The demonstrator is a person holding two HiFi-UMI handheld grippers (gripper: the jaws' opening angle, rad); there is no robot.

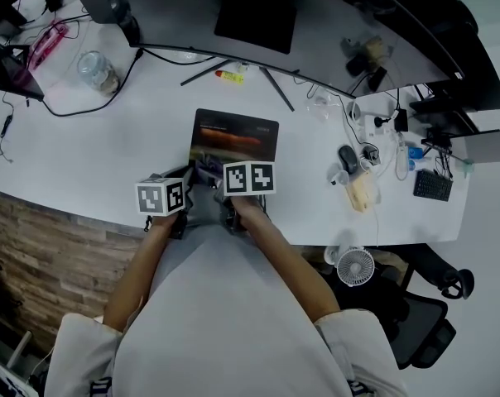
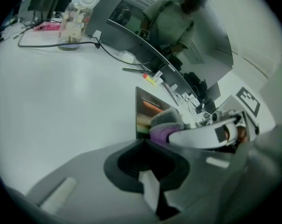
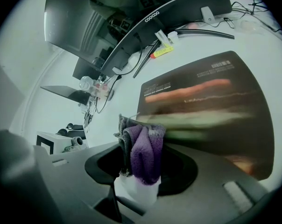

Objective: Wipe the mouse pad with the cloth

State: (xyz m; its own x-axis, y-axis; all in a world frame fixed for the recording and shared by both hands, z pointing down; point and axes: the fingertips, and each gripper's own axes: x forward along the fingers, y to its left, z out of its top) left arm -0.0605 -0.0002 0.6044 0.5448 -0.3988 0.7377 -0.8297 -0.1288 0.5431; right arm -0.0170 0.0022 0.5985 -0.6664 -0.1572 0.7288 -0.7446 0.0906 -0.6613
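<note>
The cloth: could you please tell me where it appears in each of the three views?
Head view: the cloth is a small grey bunch at the mouse pad's near-left corner.
Left gripper view: right of centre, over the pad's near part.
Right gripper view: low centre, clamped in the right hand-held gripper.
Shared landmark: the dark mouse pad.

In front of me the white desk (image 1: 93,147) carries the dark mouse pad (image 1: 236,136) (near the front edge), a glass jar (image 1: 97,71) far left, and a black mouse (image 1: 348,158) at right.

Left gripper (image 1: 184,180), right gripper (image 1: 213,180) at mouse pad's (image 1: 237,135) near edge (marker cubes upward).
</note>
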